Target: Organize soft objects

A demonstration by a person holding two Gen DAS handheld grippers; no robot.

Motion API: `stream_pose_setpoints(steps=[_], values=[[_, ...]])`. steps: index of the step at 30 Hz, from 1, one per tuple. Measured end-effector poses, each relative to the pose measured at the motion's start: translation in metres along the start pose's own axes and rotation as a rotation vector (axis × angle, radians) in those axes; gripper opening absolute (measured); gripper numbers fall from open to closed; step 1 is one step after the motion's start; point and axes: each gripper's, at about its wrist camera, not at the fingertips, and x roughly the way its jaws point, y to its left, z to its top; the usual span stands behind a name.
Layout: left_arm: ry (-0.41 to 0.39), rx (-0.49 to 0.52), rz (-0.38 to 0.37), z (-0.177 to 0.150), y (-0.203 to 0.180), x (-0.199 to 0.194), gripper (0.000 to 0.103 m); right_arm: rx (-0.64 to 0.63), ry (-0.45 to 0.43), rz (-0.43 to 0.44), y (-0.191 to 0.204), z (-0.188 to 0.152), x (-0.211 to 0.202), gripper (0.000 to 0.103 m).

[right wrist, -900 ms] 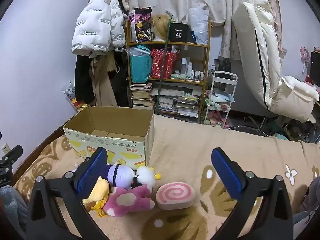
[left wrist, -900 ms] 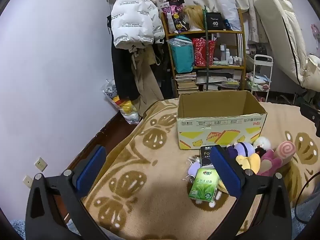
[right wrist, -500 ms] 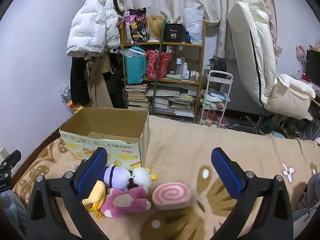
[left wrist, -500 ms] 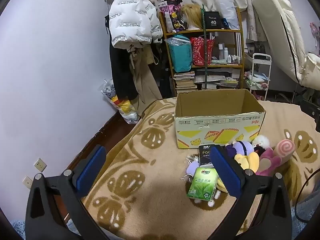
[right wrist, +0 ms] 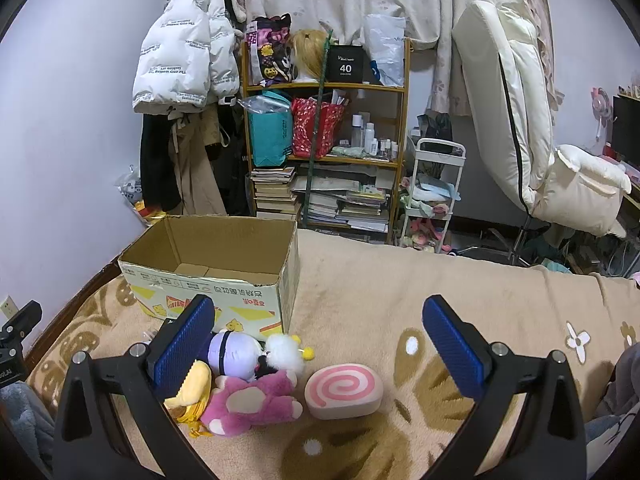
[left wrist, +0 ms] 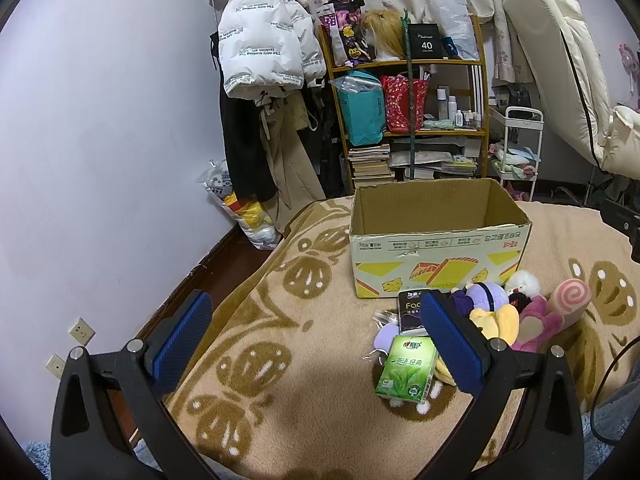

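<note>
An open cardboard box (left wrist: 440, 236) (right wrist: 208, 276) stands on a beige patterned blanket (left wrist: 304, 344). In front of it lies a heap of soft toys: a purple plush (right wrist: 234, 352), a white fluffy one (right wrist: 284, 354), a magenta bear (right wrist: 252, 402), a yellow plush (right wrist: 192, 388) and a pink swirl cushion (right wrist: 344, 390) (left wrist: 570, 300). A green tissue pack (left wrist: 406, 368) and a black pack (left wrist: 410, 312) lie at the heap's left. My left gripper (left wrist: 316, 336) hovers open, left of the heap. My right gripper (right wrist: 318, 344) is open above the swirl cushion, holding nothing.
Behind the bed stand a cluttered wooden shelf (right wrist: 324, 140), a coat rack with a white puffer jacket (left wrist: 264, 48), a small white trolley (right wrist: 434, 192) and a cream recliner chair (right wrist: 520, 112). The bed's left edge drops to a dark floor (left wrist: 236, 260).
Both views have shifted slightly; the box and toys sit a little lower and further left in frame. Both grippers stay open and nothing on the bed has moved.
</note>
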Motion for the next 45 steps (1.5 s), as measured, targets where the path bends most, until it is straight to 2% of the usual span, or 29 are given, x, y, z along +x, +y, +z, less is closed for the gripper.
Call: stream_pose_setpoints(steps=[45], values=[[-0.003,0.010,0.004,-0.002,-0.001,0.001,0.102,0.018,0.017,0.010,0.002,-0.011,0.009,0.103]])
